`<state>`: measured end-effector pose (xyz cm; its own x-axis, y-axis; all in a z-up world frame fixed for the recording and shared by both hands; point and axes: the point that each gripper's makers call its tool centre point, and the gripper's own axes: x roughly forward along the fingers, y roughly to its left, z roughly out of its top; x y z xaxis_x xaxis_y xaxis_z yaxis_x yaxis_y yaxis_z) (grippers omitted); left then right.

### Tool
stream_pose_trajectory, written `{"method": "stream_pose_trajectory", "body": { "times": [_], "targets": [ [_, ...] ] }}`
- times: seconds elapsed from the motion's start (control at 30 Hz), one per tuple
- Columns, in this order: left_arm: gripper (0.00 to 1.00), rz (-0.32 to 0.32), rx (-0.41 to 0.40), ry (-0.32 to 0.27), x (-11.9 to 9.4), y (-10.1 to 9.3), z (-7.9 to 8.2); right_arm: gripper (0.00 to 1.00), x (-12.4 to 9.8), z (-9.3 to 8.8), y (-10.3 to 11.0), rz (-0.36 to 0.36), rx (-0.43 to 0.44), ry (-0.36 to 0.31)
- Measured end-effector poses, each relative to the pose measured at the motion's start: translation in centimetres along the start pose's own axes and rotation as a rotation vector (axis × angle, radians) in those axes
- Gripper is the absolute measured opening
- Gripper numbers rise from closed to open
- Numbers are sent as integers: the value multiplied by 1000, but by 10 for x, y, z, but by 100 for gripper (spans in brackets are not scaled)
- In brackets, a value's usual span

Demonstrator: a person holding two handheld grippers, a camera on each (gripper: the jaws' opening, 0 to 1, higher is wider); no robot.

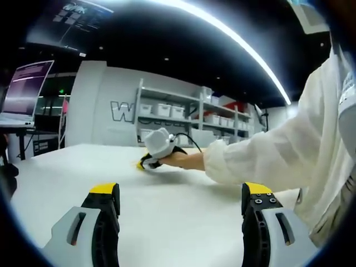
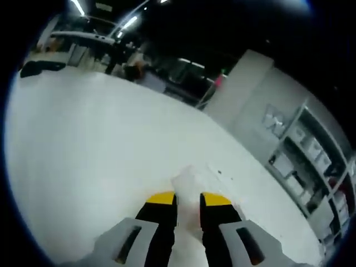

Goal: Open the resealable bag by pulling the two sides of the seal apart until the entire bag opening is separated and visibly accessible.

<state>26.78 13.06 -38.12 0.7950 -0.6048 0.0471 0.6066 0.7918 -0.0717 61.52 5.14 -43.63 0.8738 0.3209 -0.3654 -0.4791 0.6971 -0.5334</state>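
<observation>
Left gripper hovers low over the white table, jaws spread wide, nothing between them. In the left gripper view the right gripper sits farther across the table, tips down at the surface, held by a hand in a white sleeve. Right gripper view: right gripper jaws narrowed to a small gap at the edge of the clear resealable bag, which lies flat on the table. Can't tell whether the tips actually pinch the bag. Shelving with bins stands along the back wall.
</observation>
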Motion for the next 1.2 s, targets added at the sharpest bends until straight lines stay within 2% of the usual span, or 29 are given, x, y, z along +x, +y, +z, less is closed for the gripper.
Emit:
{"method": "stream_pose_trajectory", "body": {
  "times": [0.17,0.3,0.47,0.6,0.73,0.9,1.2],
  "targets": [
    [89,3,-3,5,0,0,-2,8,-9,0,6,-2,-12,-10],
    [89,0,-3,6,1,-1,-3,0,-9,-2,5,0,-6,-3],
    [89,3,-5,5,0,-1,-3,0,-15,-2,2,-7,-5,-7],
    [89,3,-7,6,-1,-1,-3,0,-29,3,-4,-23,15,-26],
    [89,-1,-7,3,0,-3,-2,0,-33,7,-13,-36,36,-45],
    [89,-6,-7,3,0,-6,-2,0,-30,10,-29,-54,23,-53],
    [89,-4,-1,5,-1,-6,-2,0,-37,17,-56,-103,14,-79]
  ]
}}
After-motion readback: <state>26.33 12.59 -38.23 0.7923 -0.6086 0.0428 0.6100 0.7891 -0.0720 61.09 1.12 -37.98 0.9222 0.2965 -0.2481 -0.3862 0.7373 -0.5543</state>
